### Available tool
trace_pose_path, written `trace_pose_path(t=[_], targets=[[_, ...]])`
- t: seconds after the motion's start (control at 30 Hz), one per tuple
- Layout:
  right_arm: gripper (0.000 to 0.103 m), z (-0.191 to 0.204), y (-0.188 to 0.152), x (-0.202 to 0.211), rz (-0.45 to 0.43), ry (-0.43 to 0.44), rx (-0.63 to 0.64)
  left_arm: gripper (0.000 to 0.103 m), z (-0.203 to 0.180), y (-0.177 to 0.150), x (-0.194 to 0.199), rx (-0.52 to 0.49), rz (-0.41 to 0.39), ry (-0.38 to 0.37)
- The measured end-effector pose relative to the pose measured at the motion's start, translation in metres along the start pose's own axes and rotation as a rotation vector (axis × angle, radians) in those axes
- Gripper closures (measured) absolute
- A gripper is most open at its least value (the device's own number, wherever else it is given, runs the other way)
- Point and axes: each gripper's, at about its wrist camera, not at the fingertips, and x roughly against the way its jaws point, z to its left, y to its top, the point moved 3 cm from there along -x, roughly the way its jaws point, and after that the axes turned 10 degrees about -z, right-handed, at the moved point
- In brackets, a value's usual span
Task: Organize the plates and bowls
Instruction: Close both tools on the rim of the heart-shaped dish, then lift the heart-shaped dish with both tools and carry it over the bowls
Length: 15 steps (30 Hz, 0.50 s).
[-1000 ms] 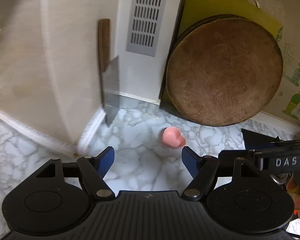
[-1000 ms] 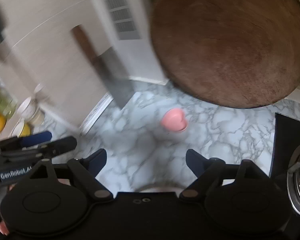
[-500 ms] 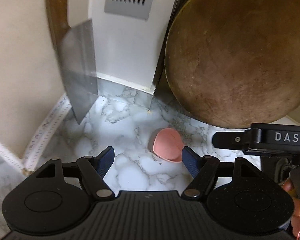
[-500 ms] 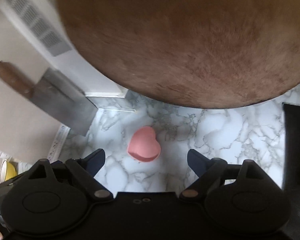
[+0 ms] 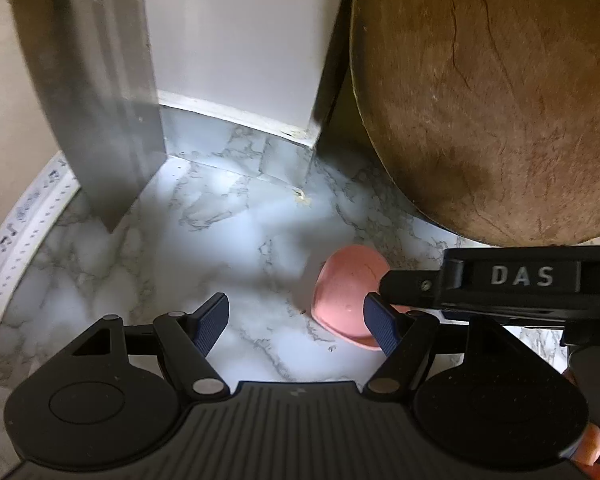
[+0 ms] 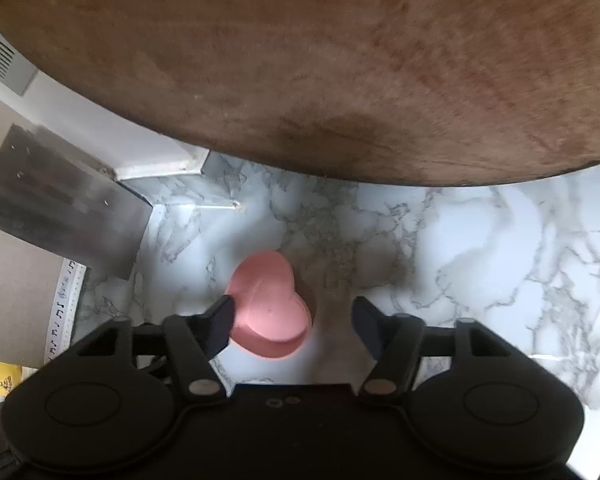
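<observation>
Pink and heart-shaped, the small dish [image 6: 270, 308] lies upside down on the marble-patterned desk [image 6: 480, 240], low and left of centre in the right wrist view. It is seen between the fingers of the right tool [image 6: 290, 326], but not centred there: the left finger's pad [image 6: 220, 324] is at or just against the dish's left lobe, while the right finger is separated from the dish by a clear strip of desk. The jaws of this tool are closing, with the dish between them and not yet clamped from both sides. The heart's point is directed toward the upper left of the frame, its two lobes toward the tool, so the long axis runs roughly along the tool's line of sight and the pads would meet its flanks.

In the left wrist view the dish [image 5: 346, 292] is found at lower right, partly hidden behind the right finger of the left tool [image 5: 296, 324] and under the right tool's body. The left tool's jaws are held apart with only bare desk between them. The right tool is judged the nearer one.

A round wooden board [image 6: 300, 60] is leaned just behind, and a cleaver blade [image 5: 96, 100] is stood at upper left.
</observation>
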Motion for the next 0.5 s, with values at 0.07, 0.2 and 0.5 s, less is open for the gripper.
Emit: trace_pose_path(t=[0.07, 0.2, 0.5], targets=[[0.049, 0.0, -0.001, -0.005, 0.006, 0.002, 0.001, 0.03, -0.002, -0.003, -0.004, -0.019, -0.015, 0.015], [0.06, 0.0, -0.001, -0.013, 0.017, 0.007, 0.005, 0.043, -0.002, -0.005, -0.012, -0.01, -0.014, 0.008], [0.077, 0.003, -0.004, -0.021, 0.018, 0.01, 0.028, 0.076, -0.003, -0.004, -0.021, 0.029, 0.018, -0.023]])
